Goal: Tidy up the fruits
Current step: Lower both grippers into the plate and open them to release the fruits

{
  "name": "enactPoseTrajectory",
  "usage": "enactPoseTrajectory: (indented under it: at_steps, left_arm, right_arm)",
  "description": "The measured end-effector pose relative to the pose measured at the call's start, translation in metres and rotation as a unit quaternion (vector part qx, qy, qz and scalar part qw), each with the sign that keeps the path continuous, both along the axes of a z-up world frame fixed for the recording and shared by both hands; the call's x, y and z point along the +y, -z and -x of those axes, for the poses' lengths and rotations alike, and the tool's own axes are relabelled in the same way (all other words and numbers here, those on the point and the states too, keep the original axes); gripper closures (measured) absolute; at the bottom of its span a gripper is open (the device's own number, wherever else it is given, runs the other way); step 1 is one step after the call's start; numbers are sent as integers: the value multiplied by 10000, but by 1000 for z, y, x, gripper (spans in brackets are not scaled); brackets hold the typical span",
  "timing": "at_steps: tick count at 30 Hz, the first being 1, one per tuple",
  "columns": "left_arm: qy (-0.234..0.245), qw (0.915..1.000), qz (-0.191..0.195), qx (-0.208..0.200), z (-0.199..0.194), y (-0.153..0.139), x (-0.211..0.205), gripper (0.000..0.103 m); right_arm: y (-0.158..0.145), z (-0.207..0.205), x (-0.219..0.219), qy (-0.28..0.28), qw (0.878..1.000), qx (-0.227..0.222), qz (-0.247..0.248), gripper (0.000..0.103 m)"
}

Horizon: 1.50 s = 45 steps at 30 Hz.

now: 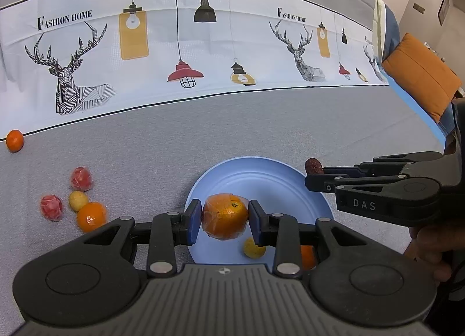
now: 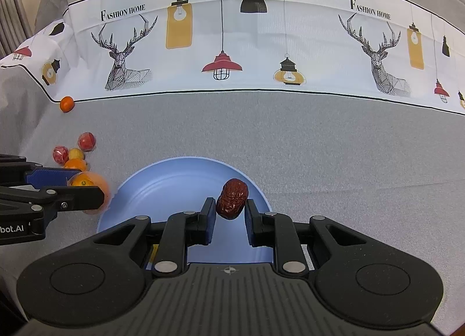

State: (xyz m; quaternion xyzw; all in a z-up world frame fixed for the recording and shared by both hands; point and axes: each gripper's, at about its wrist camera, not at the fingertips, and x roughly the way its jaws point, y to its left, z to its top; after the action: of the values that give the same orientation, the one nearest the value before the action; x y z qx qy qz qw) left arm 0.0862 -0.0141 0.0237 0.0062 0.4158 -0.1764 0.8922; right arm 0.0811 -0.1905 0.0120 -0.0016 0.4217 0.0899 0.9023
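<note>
Holding 2 fruits, blue plate [image 1: 290,179] underlies left tongs [image 1: 224,218] clamping orange [image 1: 225,216], right tongs [image 2: 231,209] pinching date [image 2: 232,201].

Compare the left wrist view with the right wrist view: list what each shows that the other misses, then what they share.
Only the left wrist view shows the orange cushion and a small yellow fruit lying on the blue plate.

Only the right wrist view shows the red date's wrinkled skin up close, between the right gripper pads.

Both show the plate, the left gripper holding the wrapped orange, the loose fruit cluster, and the far tangerine.
</note>
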Motion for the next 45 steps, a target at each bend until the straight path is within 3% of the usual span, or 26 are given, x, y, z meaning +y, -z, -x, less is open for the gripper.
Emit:
enactPoseTrajectory:
  at_steps: [45]
  left_arm:
    - [141,9998,112,-12,2,0,-5,64]
  right_arm:
    - [5,-1,3,-37,9999,100,88,80]
